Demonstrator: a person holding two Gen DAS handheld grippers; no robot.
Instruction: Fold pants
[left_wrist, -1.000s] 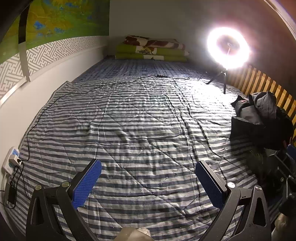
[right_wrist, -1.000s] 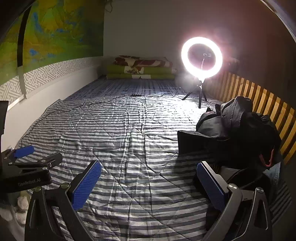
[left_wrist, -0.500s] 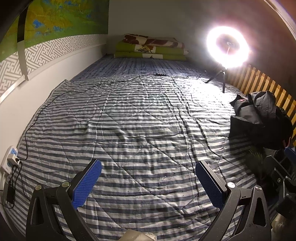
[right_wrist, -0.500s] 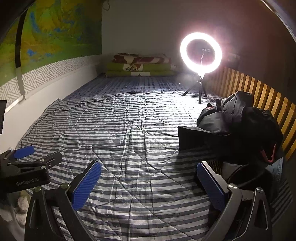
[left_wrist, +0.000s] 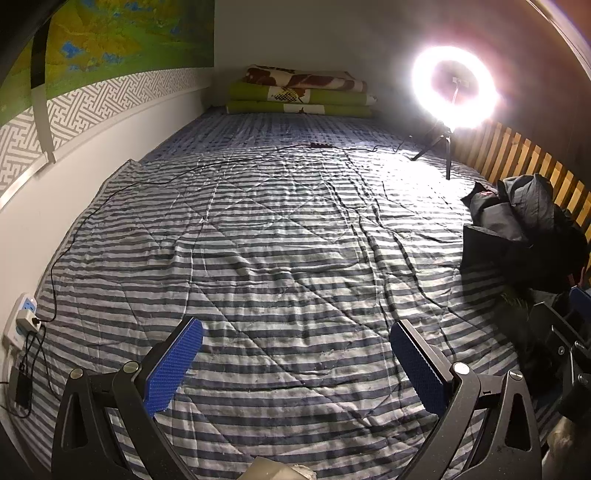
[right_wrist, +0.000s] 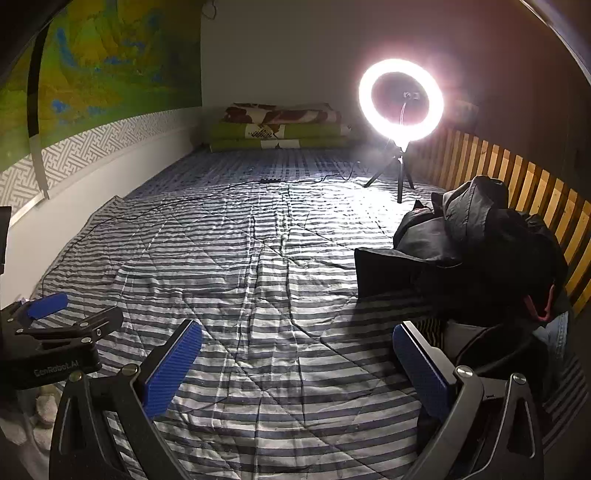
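**Both claws spread above the bed, clothes heap at right**

Left claw spread wide, empty, low in the frame over the striped quilt. Right claw also spread wide, empty. Dark clothes heap at right of the frame, on the quilt beside the wooden rail; cannot tell which piece is the pants. Ring light glowing at upper right. Folded blankets at upper centre.
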